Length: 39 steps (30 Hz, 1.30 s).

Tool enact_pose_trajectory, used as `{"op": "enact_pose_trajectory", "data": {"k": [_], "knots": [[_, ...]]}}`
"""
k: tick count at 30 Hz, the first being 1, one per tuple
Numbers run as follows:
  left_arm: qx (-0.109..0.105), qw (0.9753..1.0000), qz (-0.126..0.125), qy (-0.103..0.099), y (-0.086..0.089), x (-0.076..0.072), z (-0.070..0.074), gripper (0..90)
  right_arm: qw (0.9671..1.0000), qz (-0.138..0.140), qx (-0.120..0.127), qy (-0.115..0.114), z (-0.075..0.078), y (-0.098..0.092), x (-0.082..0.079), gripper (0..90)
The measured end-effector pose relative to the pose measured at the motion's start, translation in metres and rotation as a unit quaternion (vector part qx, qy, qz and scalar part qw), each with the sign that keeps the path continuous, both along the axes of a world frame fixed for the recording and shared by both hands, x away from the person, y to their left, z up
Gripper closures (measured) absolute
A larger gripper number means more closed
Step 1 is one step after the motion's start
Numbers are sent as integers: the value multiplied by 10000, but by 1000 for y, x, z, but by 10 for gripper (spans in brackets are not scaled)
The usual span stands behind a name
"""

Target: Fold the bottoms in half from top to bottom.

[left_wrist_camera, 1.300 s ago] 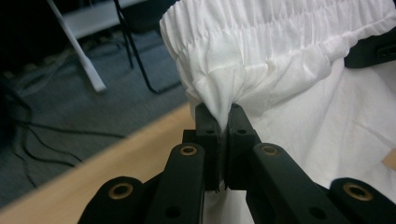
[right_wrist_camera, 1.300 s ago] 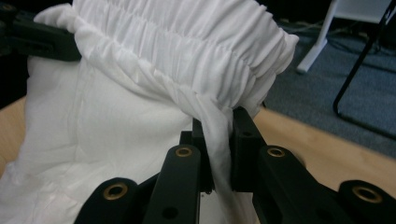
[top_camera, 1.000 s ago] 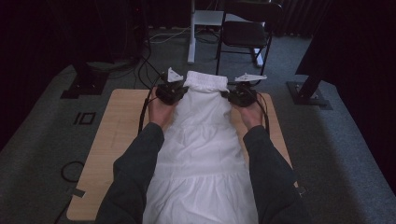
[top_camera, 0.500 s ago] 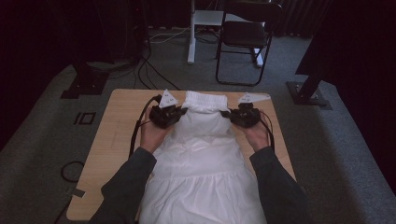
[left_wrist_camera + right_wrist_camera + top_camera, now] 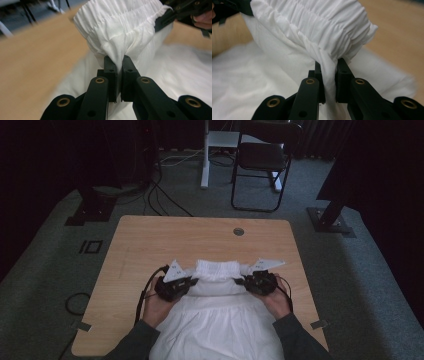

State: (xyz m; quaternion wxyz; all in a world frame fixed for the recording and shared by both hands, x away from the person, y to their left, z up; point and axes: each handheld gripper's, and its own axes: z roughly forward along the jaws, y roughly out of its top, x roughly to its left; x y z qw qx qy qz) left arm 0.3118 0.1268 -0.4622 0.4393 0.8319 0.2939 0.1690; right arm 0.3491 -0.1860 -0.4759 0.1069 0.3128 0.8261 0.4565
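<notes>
Jaws of the left gripper (image 5: 116, 65) pinched together on a bunch of white cloth just below the gathered band, with only a thin fold between them. Jaws of the right gripper (image 5: 329, 67) likewise closed on the white garment (image 5: 215, 320), a thicker twist of fabric squeezed between them under the same ruched band. Seen from the high view: left gripper (image 5: 187, 284) and right gripper (image 5: 241, 281) at either end of the elastic waistband (image 5: 217, 269), facing each other across it, each held in a hand coming in from the bottom edge. Waistband lifted and folded back over the rest of the garment, near the middle of the wooden table (image 5: 150, 240). Rest of the cloth spread flat toward the near edge, between two dark sleeves. From the left gripper view, the other gripper's black jaw (image 5: 175, 15) gripping the far end of the band. Beyond the table: grey carpet, cables, a black chair (image 5: 265, 160).
</notes>
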Motion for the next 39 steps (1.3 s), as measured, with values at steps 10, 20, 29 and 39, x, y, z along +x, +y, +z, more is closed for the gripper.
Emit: {"op": "enact_pose_trajectory", "data": {"k": [10, 20, 29, 39], "knots": [[310, 9931, 18, 1133, 0, -9, -88, 856, 9953, 96, -633, 734, -78, 14, -19, 827], [473, 9930, 212, 1066, -10, -3, -86, 852, 9953, 109, -694, 665, -78, 14, -2, 823], [820, 9919, 471, 846, -22, 44, -82, 847, 9937, -203, -898, 641, -72, 21, 64, 821], [1660, 9826, 569, 605, 8, 122, -71, 852, 9927, -542, -523, 942, -73, 57, 85, 813]]}}
